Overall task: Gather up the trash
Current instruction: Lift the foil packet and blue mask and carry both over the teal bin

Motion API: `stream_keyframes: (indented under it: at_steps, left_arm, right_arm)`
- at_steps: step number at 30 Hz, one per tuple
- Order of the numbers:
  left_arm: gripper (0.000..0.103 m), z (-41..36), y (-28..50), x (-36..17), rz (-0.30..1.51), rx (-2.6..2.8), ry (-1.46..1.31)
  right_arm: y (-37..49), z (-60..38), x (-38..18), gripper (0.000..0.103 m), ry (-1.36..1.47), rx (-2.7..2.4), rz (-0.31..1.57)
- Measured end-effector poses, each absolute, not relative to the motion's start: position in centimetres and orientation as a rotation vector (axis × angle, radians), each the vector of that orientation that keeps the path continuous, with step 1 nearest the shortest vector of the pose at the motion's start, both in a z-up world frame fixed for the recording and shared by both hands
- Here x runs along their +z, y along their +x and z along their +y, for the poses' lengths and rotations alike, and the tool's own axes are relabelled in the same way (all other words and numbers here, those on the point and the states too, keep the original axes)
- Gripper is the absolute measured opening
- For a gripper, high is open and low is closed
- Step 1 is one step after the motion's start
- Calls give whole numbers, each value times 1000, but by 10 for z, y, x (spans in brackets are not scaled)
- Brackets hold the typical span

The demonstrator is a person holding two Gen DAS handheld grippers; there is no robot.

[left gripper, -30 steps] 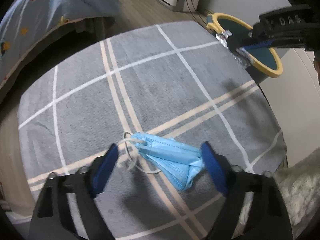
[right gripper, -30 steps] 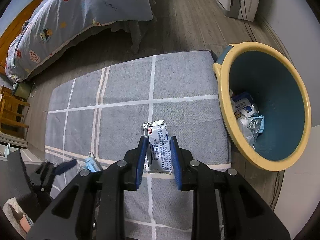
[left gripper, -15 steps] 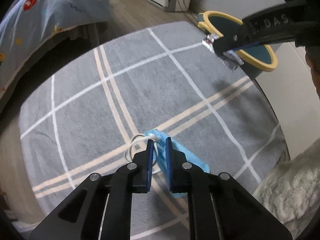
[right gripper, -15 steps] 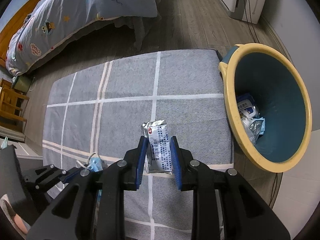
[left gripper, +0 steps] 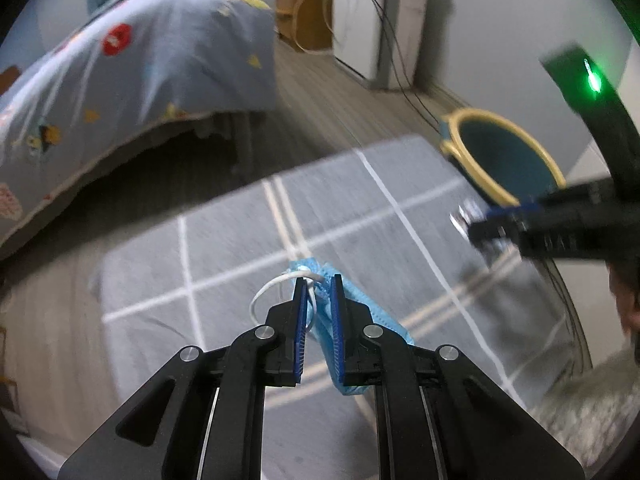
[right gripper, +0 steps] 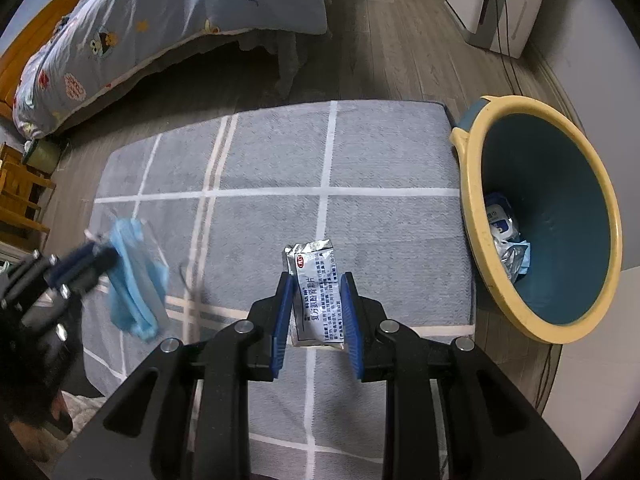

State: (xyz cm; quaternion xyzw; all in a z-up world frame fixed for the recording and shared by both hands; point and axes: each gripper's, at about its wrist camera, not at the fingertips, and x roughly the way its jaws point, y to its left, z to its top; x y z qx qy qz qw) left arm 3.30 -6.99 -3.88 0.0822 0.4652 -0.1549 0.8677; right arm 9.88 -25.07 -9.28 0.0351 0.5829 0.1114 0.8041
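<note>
My left gripper [left gripper: 319, 280] is shut on a crumpled blue face mask [left gripper: 362, 308] and holds it clear of the grey rug [left gripper: 224, 248]; its white ear loop [left gripper: 272, 288] hangs to the left. In the right wrist view the same mask [right gripper: 136, 276] dangles from the left gripper [right gripper: 86, 260] at the left edge. My right gripper [right gripper: 314, 276] is shut on a silver medicine sachet [right gripper: 316, 292] above the rug [right gripper: 280, 168]. The blue bin with a yellow rim [right gripper: 552, 216] stands to the right of the rug, with wrappers inside. From the left wrist view, the right gripper [left gripper: 476, 224] hovers near the bin [left gripper: 500, 152].
A bed with a patterned blue quilt [right gripper: 160, 28] runs along the far left. A white appliance with cables [right gripper: 496, 4] stands at the far wall. Wooden furniture [right gripper: 20, 196] sits at the left edge. A fluffy white cloth [left gripper: 580, 412] lies at lower right.
My left gripper closed on the face mask lying on the rug and lifted it, tilting up toward the room. The right gripper stayed still, holding the sachet.
</note>
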Motion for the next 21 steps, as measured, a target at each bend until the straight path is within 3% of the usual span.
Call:
stream_keyframes:
  at_steps: [11,21]
  left_arm:
    - [12,-62,36,9,834,-282,194]
    - [12,-92,38,16,819,-305,189]
  right_arm:
    - [96,-255,-57,24,94,265,1134]
    - [100,-283,-30,24,64,274,1037]
